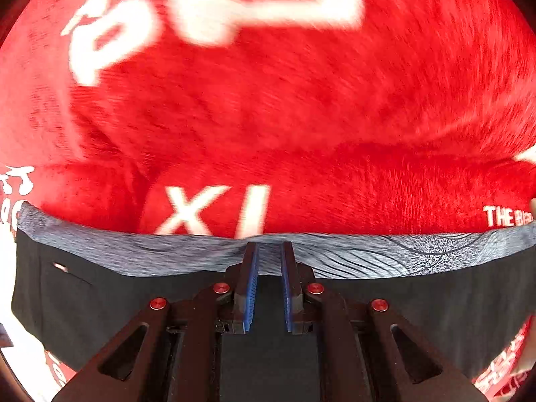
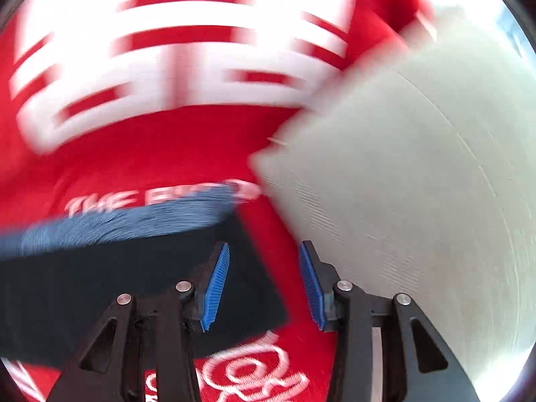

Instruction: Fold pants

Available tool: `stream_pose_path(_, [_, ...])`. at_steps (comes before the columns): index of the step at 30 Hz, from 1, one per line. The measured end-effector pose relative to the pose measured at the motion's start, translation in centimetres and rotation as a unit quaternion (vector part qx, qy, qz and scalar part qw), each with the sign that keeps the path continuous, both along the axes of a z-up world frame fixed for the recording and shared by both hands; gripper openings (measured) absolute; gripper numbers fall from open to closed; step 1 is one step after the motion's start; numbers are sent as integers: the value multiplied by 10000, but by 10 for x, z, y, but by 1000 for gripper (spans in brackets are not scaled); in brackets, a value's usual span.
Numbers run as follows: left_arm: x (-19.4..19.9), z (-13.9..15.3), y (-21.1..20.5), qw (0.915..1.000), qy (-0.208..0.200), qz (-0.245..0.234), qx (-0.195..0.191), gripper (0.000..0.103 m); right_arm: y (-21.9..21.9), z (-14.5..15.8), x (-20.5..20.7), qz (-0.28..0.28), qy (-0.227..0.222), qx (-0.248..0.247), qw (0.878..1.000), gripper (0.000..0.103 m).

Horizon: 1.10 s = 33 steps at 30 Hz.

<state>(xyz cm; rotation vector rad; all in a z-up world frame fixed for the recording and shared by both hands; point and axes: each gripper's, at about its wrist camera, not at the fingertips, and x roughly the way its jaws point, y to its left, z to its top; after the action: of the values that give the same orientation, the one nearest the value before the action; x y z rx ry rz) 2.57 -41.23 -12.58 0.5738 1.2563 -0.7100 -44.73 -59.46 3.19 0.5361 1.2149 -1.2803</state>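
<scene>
The dark pants (image 1: 100, 305) lie folded on a red blanket (image 1: 268, 117) with white lettering, their grey patterned waistband (image 1: 385, 258) along the far edge. My left gripper (image 1: 270, 251) sits over the pants with its blue pads (image 1: 251, 288) a narrow gap apart, tips at the waistband; nothing shows clamped between them. In the right wrist view the pants (image 2: 83, 284) and blue-grey waistband (image 2: 134, 221) reach in from the left. My right gripper (image 2: 264, 254) is open, its left pad (image 2: 216, 288) over the pants' corner, the gap over red blanket (image 2: 134, 154).
A pale grey-white folded cloth or cushion (image 2: 418, 184) fills the right side of the right wrist view, close to the right finger. Both views are motion-blurred. White surface shows at the lower left of the left wrist view (image 1: 20, 301).
</scene>
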Motion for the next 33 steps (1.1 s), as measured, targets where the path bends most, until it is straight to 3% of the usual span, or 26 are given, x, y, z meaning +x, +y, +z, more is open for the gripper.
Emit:
stream_pose_path(2, [10, 12, 20, 10000, -71, -28, -38, 15, 2, 16, -19, -335, -488, 75, 9982, 47])
stream_pose_path(4, [22, 12, 42, 9999, -136, -22, 72, 15, 12, 20, -14, -54, -674, 239, 9974, 47])
stream_pose_path(8, [41, 8, 93, 9988, -229, 189, 378, 15, 26, -14, 10, 241, -1079, 1061, 9882, 47])
stream_pose_path(10, [50, 0, 116, 9974, -246, 341, 591, 15, 28, -46, 14, 110, -865, 1423, 9860, 46])
stream_pose_path(11, [57, -5, 130, 9963, -256, 407, 707, 15, 32, -61, 10, -44, -508, 1448, 9881, 45])
stream_pose_path(13, [72, -16, 161, 9931, -367, 544, 974, 15, 29, -61, -6, -372, -425, 1106, 9923, 45])
stream_pose_path(14, [77, -24, 175, 9916, -362, 650, 1056, 15, 28, -53, -13, -727, -149, 871, 9934, 45])
stream_pose_path(15, [88, -23, 191, 9921, -223, 796, 944, 15, 29, -47, -17, -964, 10, 814, 9920, 47])
stream_pose_path(17, [97, -16, 208, 9925, -58, 966, 742, 15, 41, -33, -17, -976, -690, 1126, 9864, 48])
stream_pose_path(18, [101, -13, 211, 9920, -79, 990, 777, 15, 54, -31, -8, -742, -1205, 1498, 9785, 48])
stream_pose_path(20, [110, -5, 217, 9935, -46, 936, 652, 15, 91, -30, 22, -199, -1711, 2118, 9620, 48])
stream_pose_path(22, [117, 6, 217, 9954, -45, 825, 491, 15, 141, -37, 61, 362, -2324, 2843, 9295, 48])
stream_pose_path(25, [125, 14, 219, 9955, -501, 575, 563, 15, 215, -63, 119, 715, -3133, 3876, 8640, 48])
stream_pose_path(28, [141, -14, 232, 9934, -660, 370, 859, 15, 264, -89, 162, 776, -3531, 4348, 8248, 48])
stream_pose_path(29, [139, -16, 237, 9945, -787, 213, 659, 15, 273, -103, 173, 714, -3643, 4471, 8138, 48])
stream_pose_path(31, [130, -14, 239, 9911, -1140, -262, 642, 15, 278, -119, 186, 572, -3780, 4595, 8017, 48])
stream_pose_path(33, [125, -16, 233, 9872, -1353, -496, 688, 15, 290, -129, 187, 479, -3741, 4602, 8037, 48])
